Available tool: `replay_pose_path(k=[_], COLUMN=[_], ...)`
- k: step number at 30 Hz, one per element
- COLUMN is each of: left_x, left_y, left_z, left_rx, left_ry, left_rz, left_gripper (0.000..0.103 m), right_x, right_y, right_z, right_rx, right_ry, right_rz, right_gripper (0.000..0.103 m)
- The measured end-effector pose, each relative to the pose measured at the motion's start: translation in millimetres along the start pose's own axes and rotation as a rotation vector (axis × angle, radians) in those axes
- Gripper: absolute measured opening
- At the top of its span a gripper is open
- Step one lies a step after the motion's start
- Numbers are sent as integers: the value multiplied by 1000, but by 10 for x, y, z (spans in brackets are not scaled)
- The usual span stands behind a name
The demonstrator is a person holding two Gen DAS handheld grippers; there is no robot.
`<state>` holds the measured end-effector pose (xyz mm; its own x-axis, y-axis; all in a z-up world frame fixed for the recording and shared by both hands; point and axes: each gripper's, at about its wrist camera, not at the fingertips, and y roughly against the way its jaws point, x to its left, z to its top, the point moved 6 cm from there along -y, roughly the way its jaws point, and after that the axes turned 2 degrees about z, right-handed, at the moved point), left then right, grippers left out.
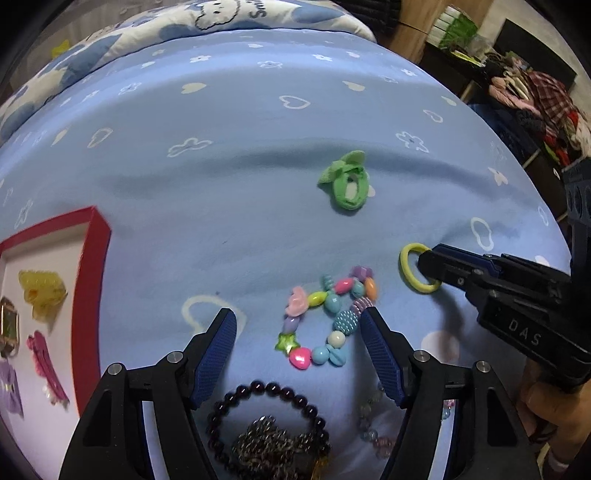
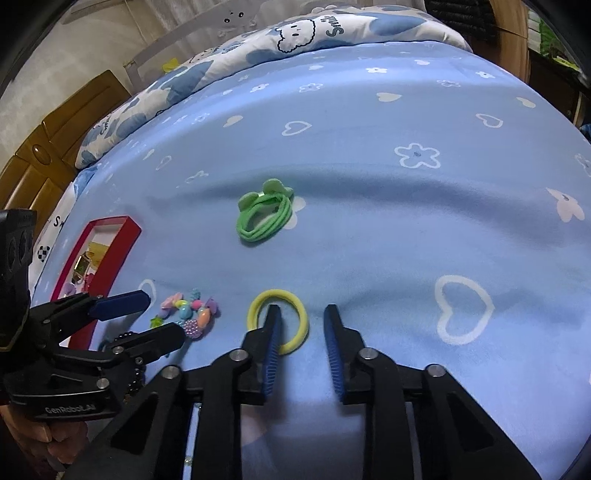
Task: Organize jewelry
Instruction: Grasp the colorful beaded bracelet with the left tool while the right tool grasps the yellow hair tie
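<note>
A colourful bead bracelet (image 1: pixel 327 319) (image 2: pixel 190 312) lies on the blue bedsheet. My left gripper (image 1: pixel 297 325) (image 2: pixel 147 314) is open, its fingers either side of the bracelet's near part. A yellow hair tie (image 2: pixel 277 320) (image 1: pixel 415 266) lies to the right. My right gripper (image 2: pixel 301 314) (image 1: pixel 428 264) is open; its left finger rests inside the tie's ring. A green hair tie with a bow (image 1: pixel 347 182) (image 2: pixel 264 216) lies farther back. A red-rimmed box (image 1: pixel 94 258) (image 2: pixel 110 251) at left holds a yellow claw clip (image 1: pixel 42 291), a pink clip (image 1: pixel 46 363) and other pieces.
A dark bead bracelet (image 1: pixel 266 410) and a metal chain (image 1: pixel 269 446) lie just below my left gripper. A pale bead bracelet (image 1: pixel 369 424) lies beside them. A cloud-print quilt (image 2: pixel 295 33) lies at the back. Cluttered shelves (image 1: pixel 524 96) stand beyond the bed's right edge.
</note>
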<state>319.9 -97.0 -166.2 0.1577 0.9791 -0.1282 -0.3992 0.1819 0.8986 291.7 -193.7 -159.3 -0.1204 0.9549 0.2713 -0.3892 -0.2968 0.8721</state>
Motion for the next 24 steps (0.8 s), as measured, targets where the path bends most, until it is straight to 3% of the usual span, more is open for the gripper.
replay_pose_path(k=[1, 3, 5, 11, 24], left_x=[-33, -90, -139, -155, 93], left_y=[-29, -53, -70, 33, 808], left_z=[5, -11, -24, -27, -209], left_rx=[-1, 2, -1, -41, -175], left_ry=[-19, -50, -75, -73, 20], left_rz=[0, -4, -12, -32, -90], left_gripper=[57, 30, 18, 14, 14], right_x=[-11, -23, -37, -7, 257], right_y=[2, 8, 24, 103, 470], right_z=[1, 0, -6, -4, 12], right_rx=[-2, -4, -11, -34, -101], right_ry=[-1, -4, -8, -14, -6], right_rz=[-4, -5, -5, 2, 53], right_gripper=[10, 5, 3, 3, 3])
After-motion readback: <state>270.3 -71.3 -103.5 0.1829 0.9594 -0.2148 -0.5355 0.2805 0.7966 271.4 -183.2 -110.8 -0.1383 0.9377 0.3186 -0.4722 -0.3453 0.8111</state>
